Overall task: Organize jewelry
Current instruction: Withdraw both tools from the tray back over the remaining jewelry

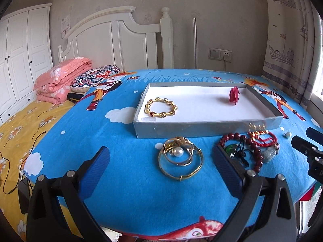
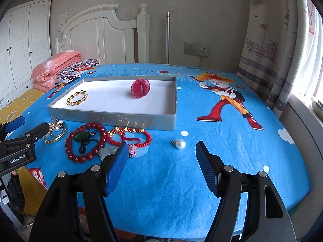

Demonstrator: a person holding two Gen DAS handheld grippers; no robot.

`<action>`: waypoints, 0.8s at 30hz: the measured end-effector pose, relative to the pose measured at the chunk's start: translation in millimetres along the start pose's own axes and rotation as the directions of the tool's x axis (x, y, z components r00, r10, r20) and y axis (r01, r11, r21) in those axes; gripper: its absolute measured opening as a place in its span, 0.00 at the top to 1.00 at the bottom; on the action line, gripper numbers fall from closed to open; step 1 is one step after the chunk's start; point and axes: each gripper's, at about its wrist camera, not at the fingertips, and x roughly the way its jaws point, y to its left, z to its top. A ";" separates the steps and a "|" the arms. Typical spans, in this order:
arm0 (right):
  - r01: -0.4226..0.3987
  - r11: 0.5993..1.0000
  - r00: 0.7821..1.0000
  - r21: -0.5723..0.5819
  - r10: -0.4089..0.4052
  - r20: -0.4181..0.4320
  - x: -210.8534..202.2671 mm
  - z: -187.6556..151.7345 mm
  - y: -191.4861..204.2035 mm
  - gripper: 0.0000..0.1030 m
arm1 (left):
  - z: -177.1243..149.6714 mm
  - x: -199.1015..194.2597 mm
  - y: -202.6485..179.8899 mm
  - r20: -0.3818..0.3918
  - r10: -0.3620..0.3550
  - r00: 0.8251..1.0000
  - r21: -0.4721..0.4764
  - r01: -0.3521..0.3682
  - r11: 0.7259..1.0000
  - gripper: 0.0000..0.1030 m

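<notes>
Hovering low over a round table draped in a bright blue cartoon-print cloth [image 1: 129,173], two handheld grippers face a shallow grey tray with a white floor [image 1: 206,128]. Both hold nothing, their blue-padded fingers spread wide.

Inside the tray lie a gold bamboo-link bracelet [image 1: 160,108] at its left end and a red flower-shaped ornament [image 1: 234,94] toward its right.

Just in front of the tray's near wall, loose jewelry waits on the cloth. Directly ahead of the left gripper [image 1: 161,167], between its fingers, sits a stack of thin gold bangles with a pearl earring on top [image 1: 180,159], lying flat. Beside its right finger is a tangle: a dark red bead bracelet [image 1: 242,147], a green pendant on black cord [image 1: 232,148] and red woven cord bracelets [image 1: 264,138].

Ahead of the right gripper [image 2: 161,157], slightly right of centre and near the fingertips, rests a lone pearl earring [image 2: 180,143], apart from the rest. I judge each gripper best placed for the piece straight in front of it.

Behind the table stands a bed with a white headboard [image 1: 113,34], folded pink quilt [image 1: 60,78], a white wardrobe [image 1: 22,56] and a ship-print curtain [image 1: 288,40].
</notes>
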 end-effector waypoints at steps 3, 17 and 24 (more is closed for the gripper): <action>0.004 1.000 1.000 0.024 -0.004 -0.011 0.8 -9.8 -8.5 0.37 | -6.8 -2.4 1.0 0.005 0.003 1.000 0.009 -0.004 1.000 0.05; -0.039 0.999 0.998 -0.026 0.037 -0.045 11.6 -16.8 8.5 0.37 | -17.7 -2.4 -0.4 0.001 0.009 1.000 0.019 -0.009 1.000 0.05; -0.182 0.983 0.983 -0.026 0.181 -0.038 23.4 2.9 10.4 0.37 | -19.4 3.3 6.3 -0.013 0.017 1.000 -0.003 -0.017 1.000 0.05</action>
